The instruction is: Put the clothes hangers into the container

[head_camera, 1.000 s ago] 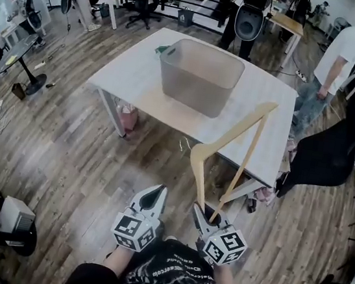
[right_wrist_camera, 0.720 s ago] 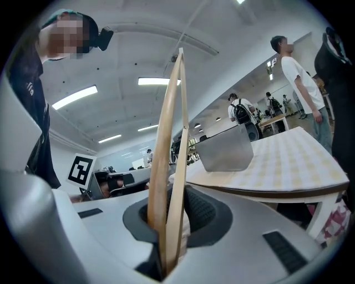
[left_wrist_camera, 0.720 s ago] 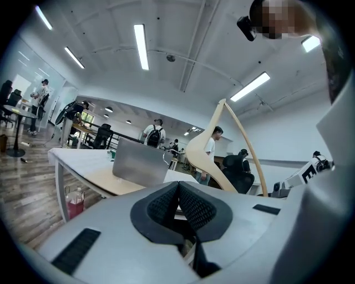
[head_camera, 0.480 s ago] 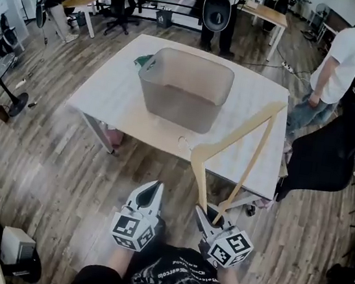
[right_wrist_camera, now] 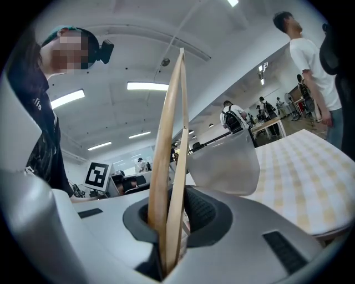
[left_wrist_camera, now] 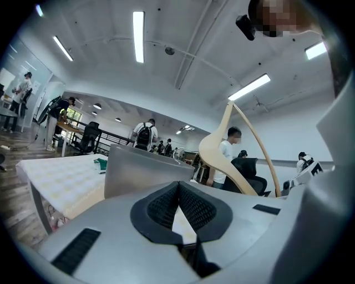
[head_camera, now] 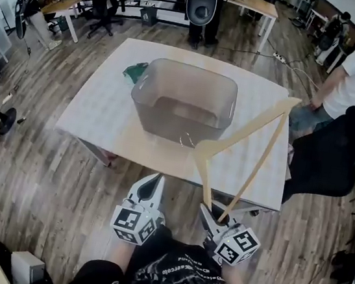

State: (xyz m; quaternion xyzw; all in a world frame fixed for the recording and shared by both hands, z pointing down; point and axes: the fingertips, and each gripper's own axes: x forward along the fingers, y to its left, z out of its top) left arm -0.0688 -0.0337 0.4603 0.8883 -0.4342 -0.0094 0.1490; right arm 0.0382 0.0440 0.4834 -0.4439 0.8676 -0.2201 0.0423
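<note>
The right gripper (head_camera: pixel 209 216) clamps a pale, curved wooden hanger (head_camera: pixel 248 128). The left gripper (head_camera: pixel 151 188) is closed, empty (translucent rounded plastic container (head_camera: pixel 168 114) on the white desk (head_camera: pixel 96 113), centre).

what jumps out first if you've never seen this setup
A wooden hanger stands tall in the right tongs, low and right of centre, its top reaching over the white table. A translucent grey container sits mid-table beyond it, while the left tongs are shut on nothing.

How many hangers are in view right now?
1. The wooden hanger is held in the right gripper, above the table's near edge. The container looks empty, though hazy.
</note>
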